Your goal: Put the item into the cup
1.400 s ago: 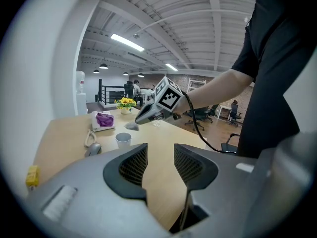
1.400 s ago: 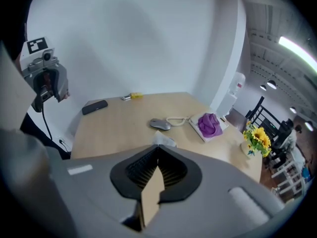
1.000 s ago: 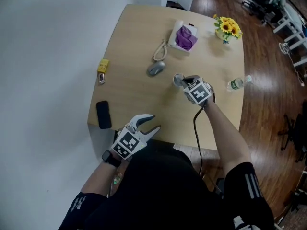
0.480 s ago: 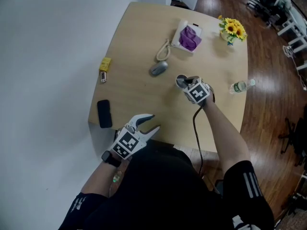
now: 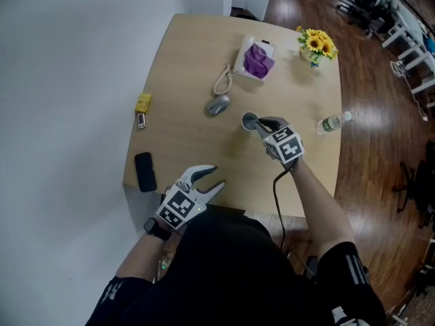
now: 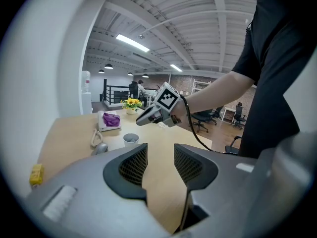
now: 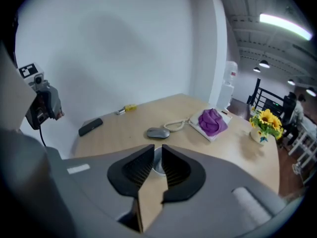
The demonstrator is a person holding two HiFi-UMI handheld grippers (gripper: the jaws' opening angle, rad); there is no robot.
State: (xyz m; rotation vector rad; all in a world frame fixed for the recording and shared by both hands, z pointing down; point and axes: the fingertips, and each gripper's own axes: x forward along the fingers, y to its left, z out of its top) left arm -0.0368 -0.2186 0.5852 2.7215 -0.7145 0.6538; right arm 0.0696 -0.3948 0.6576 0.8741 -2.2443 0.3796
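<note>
1. Head view showed the right gripper poised just over the rim of the cup, which stood upright on the table. Its jaws were opening, and the right gripper view showed nothing between them, only the cup through the gap.
2. The item could not be made out anywhere. Neither gripper held it, and the cup's inside was too small and dim to show whether it lay there. If it had caught on the rim or fallen beside the cup, the miss could have gone unnoticed.
3. With the jaw tips so near the rim, a sideways pull rather than a lift could have clipped the cup. A light cup would likely have tipped toward the mouse and spilled whatever it held.
4. The left gripper hung at the near table edge, well apart from the cup, its jaws spread and empty. It was too far off to steady anything.
5. The bottle lay near the table's right edge, so a wide swing of the right arm could have knocked it off.
</note>
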